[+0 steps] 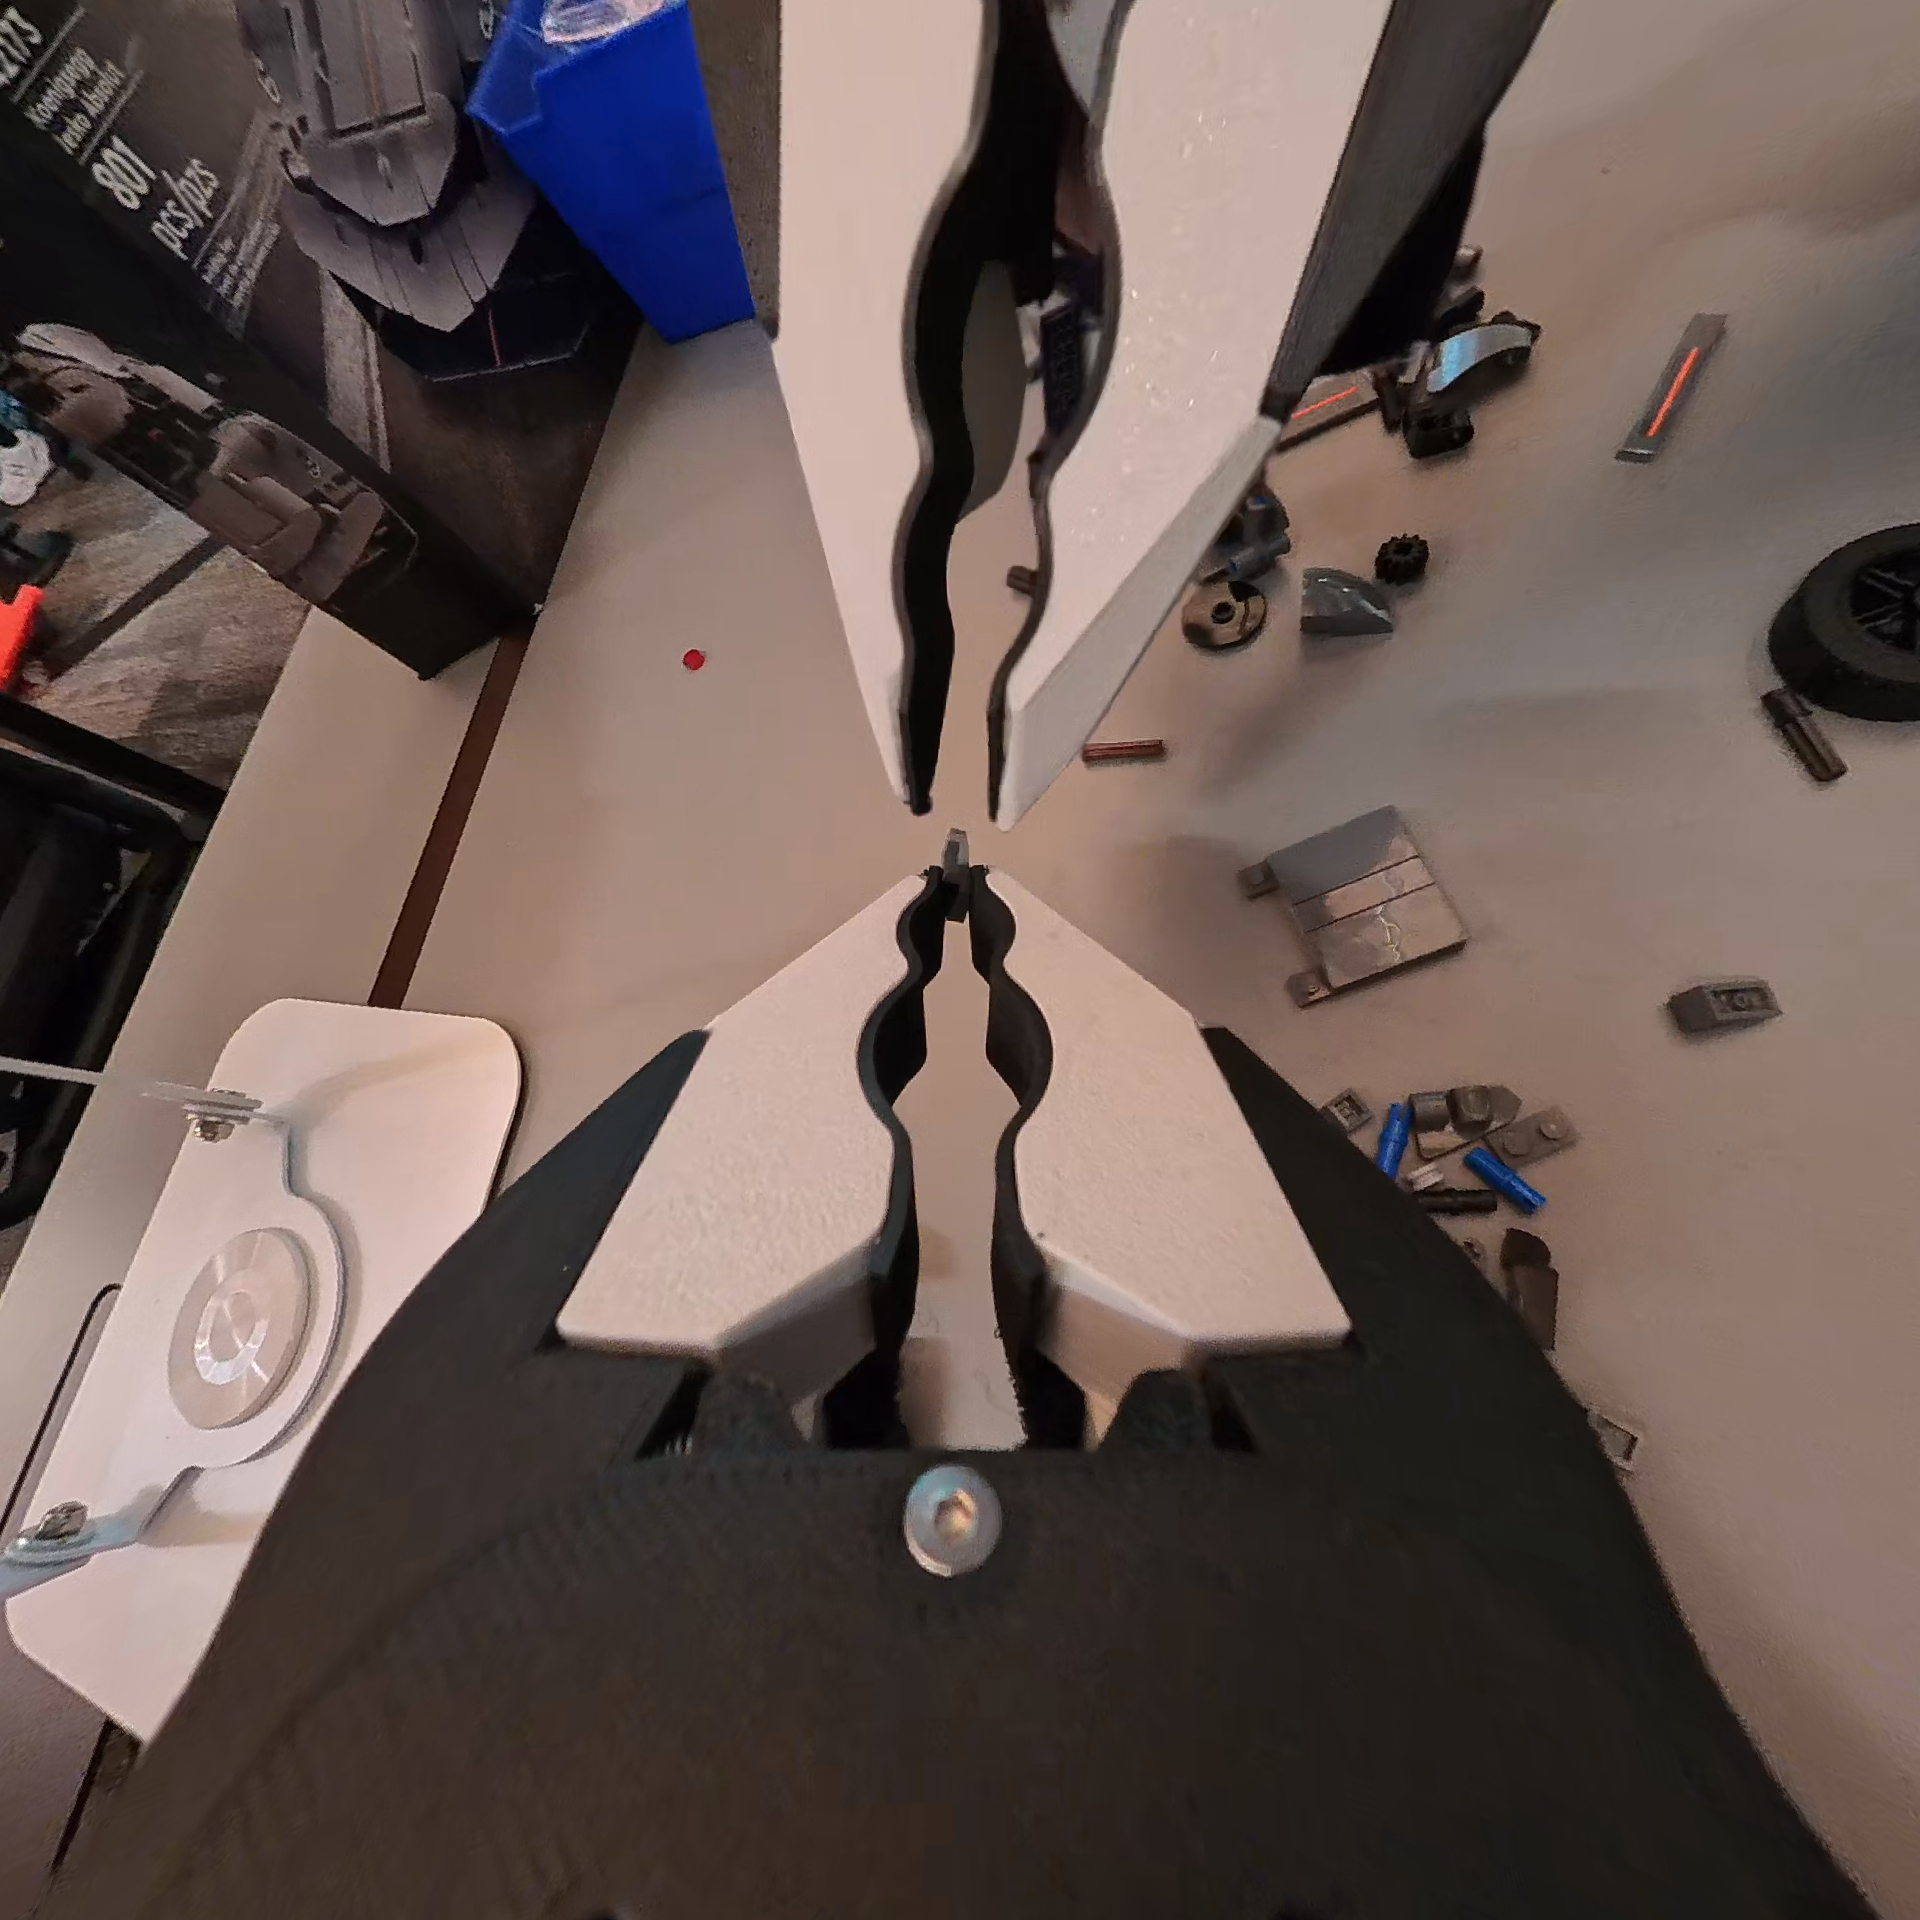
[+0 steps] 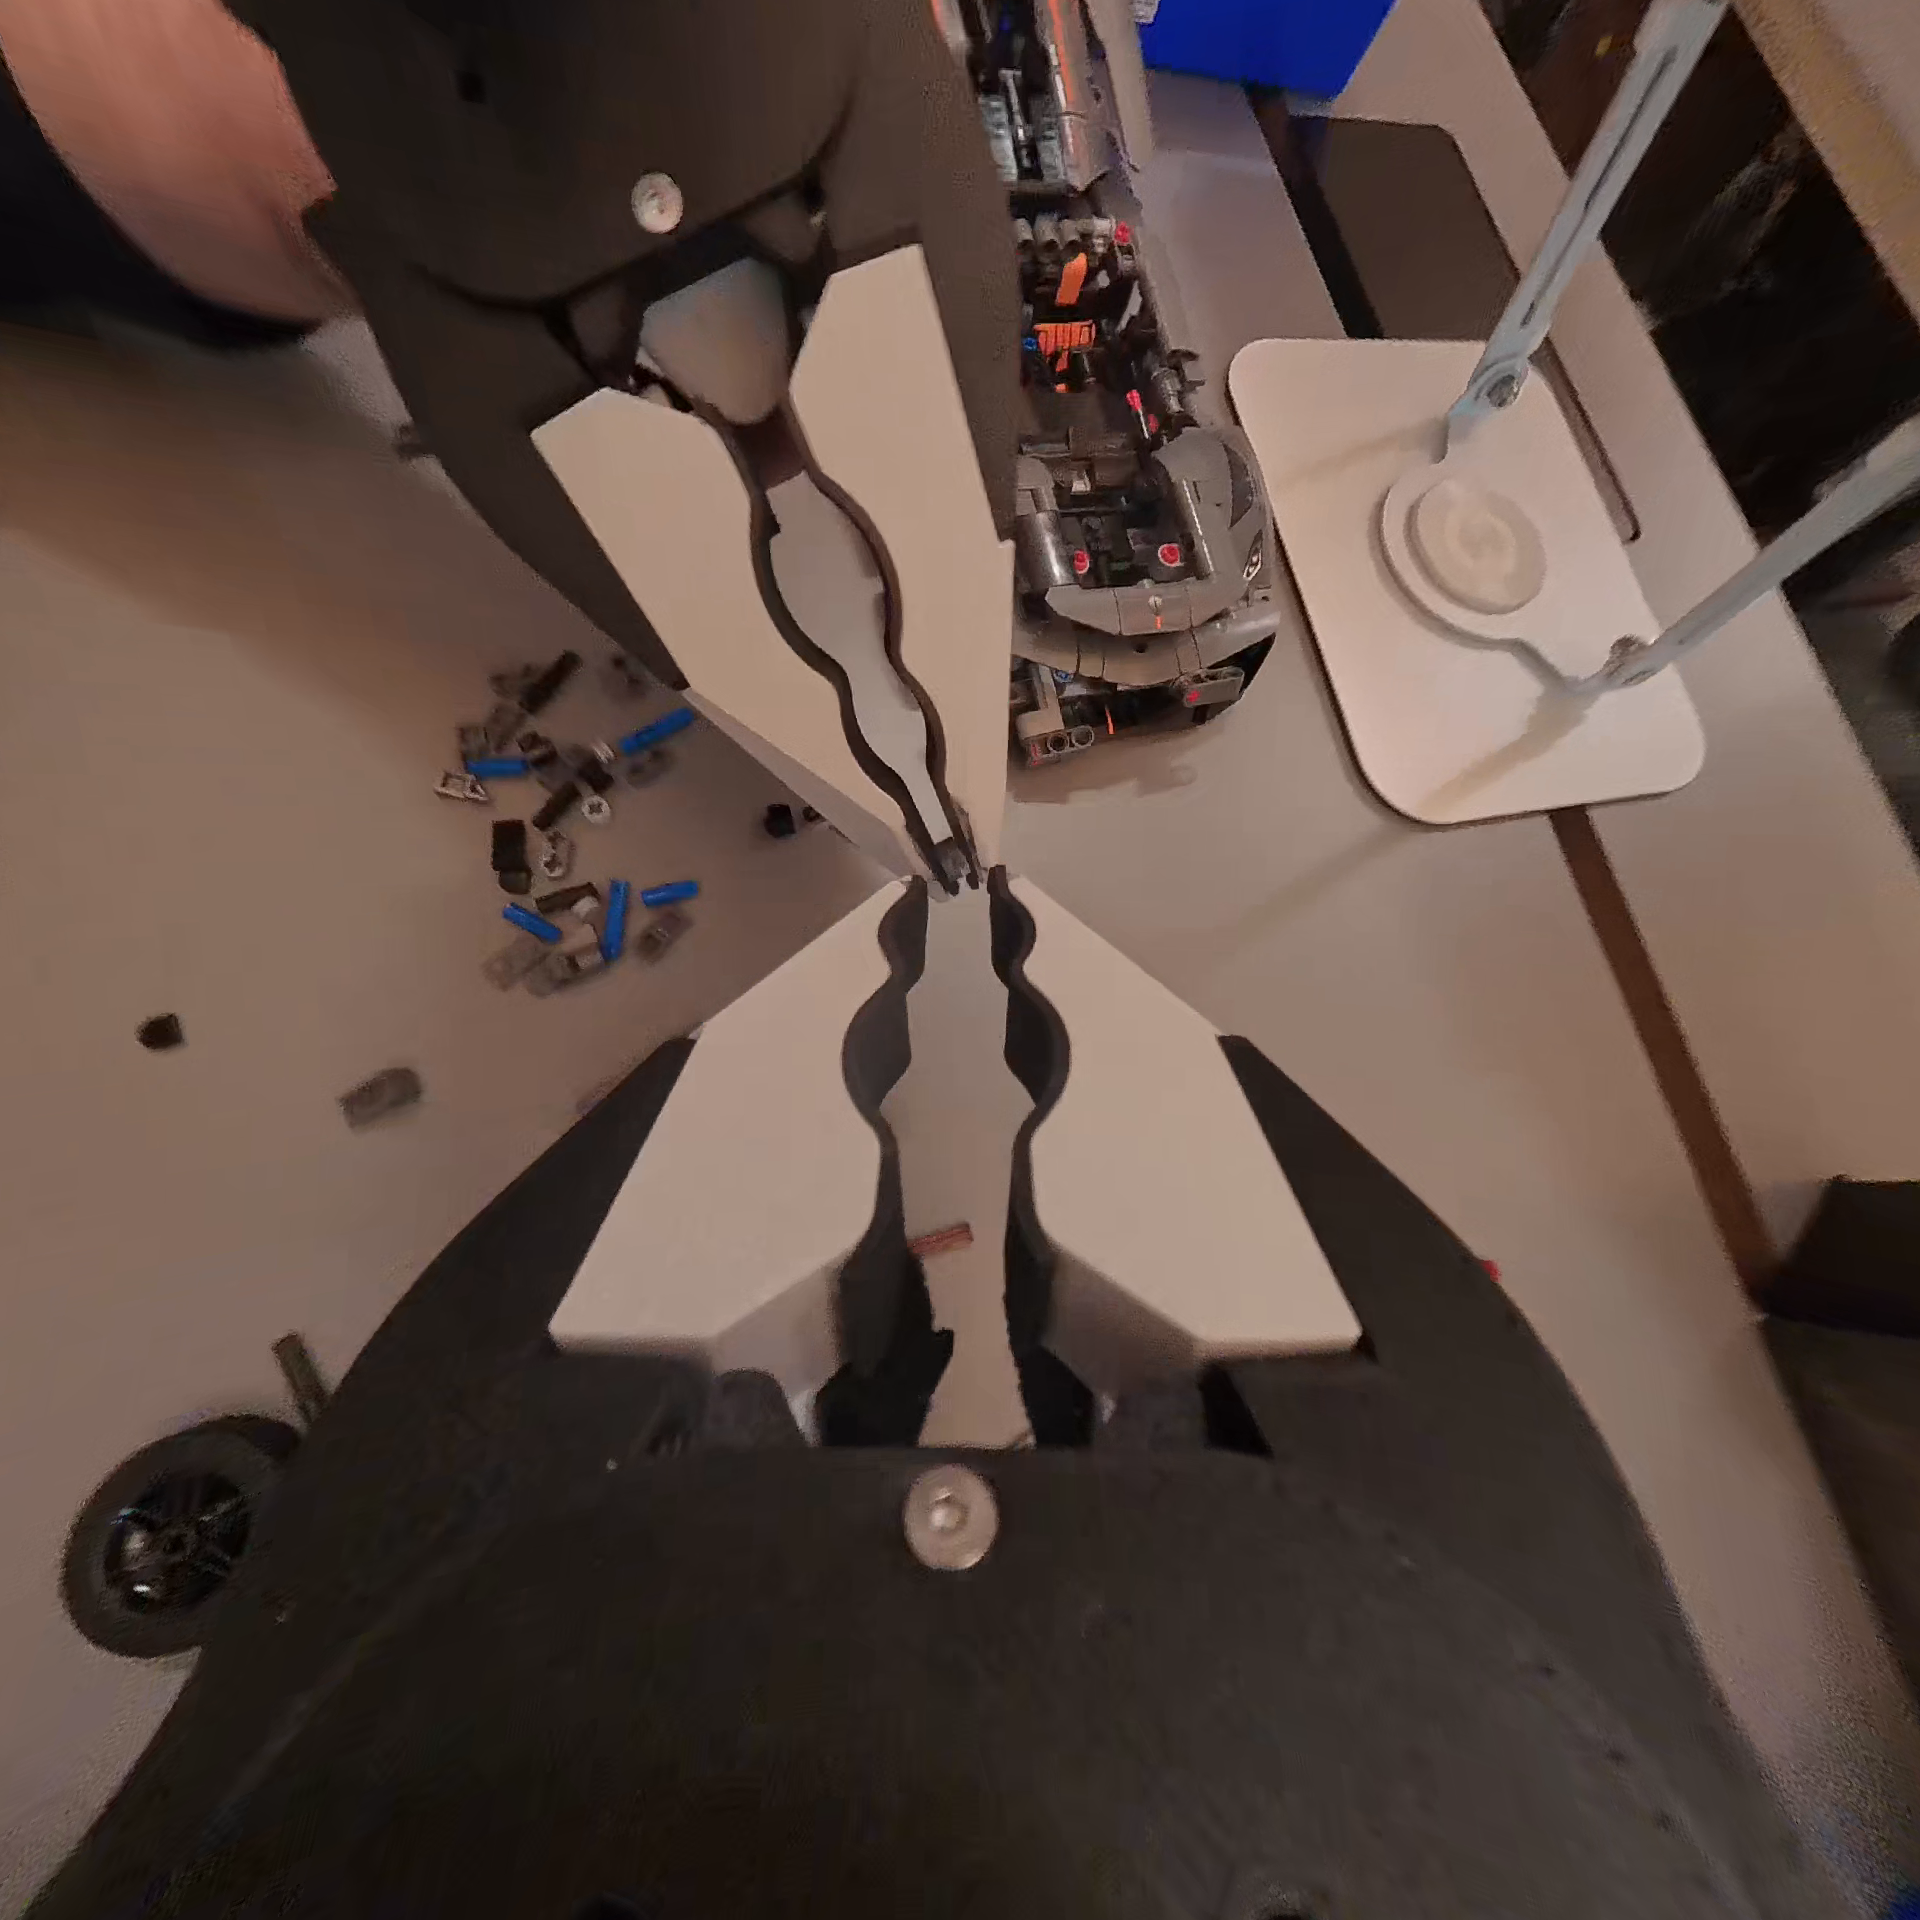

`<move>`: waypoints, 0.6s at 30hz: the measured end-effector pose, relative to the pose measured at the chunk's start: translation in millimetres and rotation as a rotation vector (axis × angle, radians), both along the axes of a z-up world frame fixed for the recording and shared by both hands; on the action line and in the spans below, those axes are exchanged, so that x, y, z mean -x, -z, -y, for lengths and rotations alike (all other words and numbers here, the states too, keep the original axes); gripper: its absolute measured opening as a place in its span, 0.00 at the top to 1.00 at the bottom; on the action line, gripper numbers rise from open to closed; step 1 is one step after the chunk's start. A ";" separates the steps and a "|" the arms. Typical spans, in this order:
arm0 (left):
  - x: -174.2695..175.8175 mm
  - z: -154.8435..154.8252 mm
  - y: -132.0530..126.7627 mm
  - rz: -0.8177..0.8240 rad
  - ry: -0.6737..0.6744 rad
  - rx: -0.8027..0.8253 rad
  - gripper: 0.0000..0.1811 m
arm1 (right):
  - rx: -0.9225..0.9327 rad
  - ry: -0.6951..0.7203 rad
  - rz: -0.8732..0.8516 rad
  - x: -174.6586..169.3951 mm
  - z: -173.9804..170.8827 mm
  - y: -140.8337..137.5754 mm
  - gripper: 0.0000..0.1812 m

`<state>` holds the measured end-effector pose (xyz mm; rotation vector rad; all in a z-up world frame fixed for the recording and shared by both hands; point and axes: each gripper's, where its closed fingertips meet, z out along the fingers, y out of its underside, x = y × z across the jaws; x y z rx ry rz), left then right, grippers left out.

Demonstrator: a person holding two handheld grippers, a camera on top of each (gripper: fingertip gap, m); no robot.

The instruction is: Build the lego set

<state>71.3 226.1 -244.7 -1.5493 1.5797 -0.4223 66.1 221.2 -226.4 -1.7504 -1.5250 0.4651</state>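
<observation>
above pale counter (image 1: 644,852), left claw (image 1: 954,881) pinching small dark grey lego piece (image 1: 954,854) at fingertips. right claw (image 2: 954,881) tip-to-tip opposite, slightly spread, holding nothing. half-built grey lego car (image 2: 1132,582) beyond, loose parts pile (image 2: 571,831) aside.

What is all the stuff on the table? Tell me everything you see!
small piece: one, dark grey, pinched at the left hand-held gripper's tips
car model: one, grey with orange bits, partly built, beside the white plate
loose piece pile: many, grey, black, blue, on the table
wheel: one, black, near the table edge
flat panel: one, grey, on the table
set box: one, dark, at the table's side
bin: one, blue, next to the box
white plate: one, holds a metal stand
left hand-held gripper: black and white, shut on the small piece
right hand-held gripper: black and white, slightly open, facing it
</observation>
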 end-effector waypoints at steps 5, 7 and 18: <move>-1.6 4.5 3.6 -0.027 0.025 -0.008 0.99 | -0.069 -0.028 0.084 0.9 2.0 10.8 0.98; -2.3 5.9 4.7 -0.036 0.032 -0.011 0.99 | -0.080 -0.022 0.116 -0.8 0.5 15.2 0.97; -1.4 8.5 10.5 -0.066 0.045 0.006 0.99 | -0.121 -0.046 0.149 -0.7 3.0 17.2 0.96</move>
